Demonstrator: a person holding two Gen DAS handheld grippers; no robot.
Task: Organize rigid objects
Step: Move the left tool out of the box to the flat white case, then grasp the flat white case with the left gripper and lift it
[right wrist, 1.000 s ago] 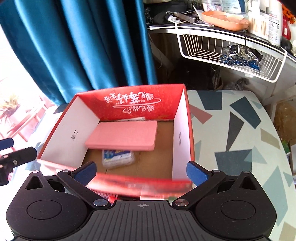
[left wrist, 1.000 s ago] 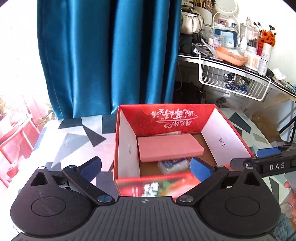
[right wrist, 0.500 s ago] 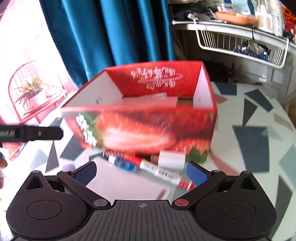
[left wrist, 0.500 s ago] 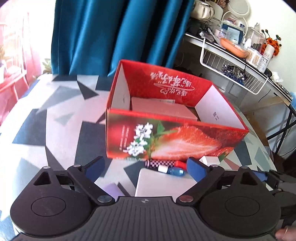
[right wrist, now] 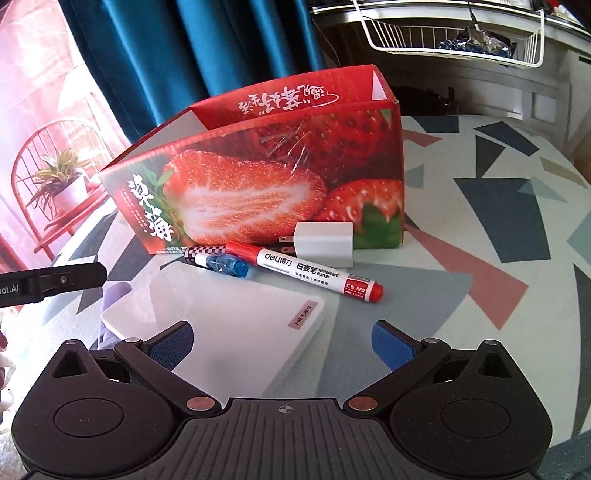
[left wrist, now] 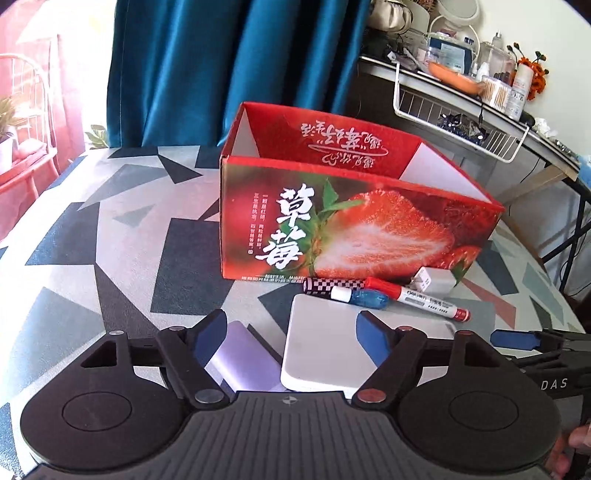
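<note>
A red strawberry-print box stands open on the patterned table. In front of it lie a flat white case, a red whiteboard marker, a blue-capped pen, a checkered tube, a white charger plug and a lilac block. My left gripper is open and empty, low over the white case and lilac block. My right gripper is open and empty over the case's right edge.
Blue curtain hangs behind the table. A cluttered shelf with a white wire basket stands at the back right. A red wire chair with a plant is at the left. Bare table lies right of the box.
Both grippers have pulled back from above the box and dropped low in front of it. The box's inside is now out of sight; the items on the table have come into view.
</note>
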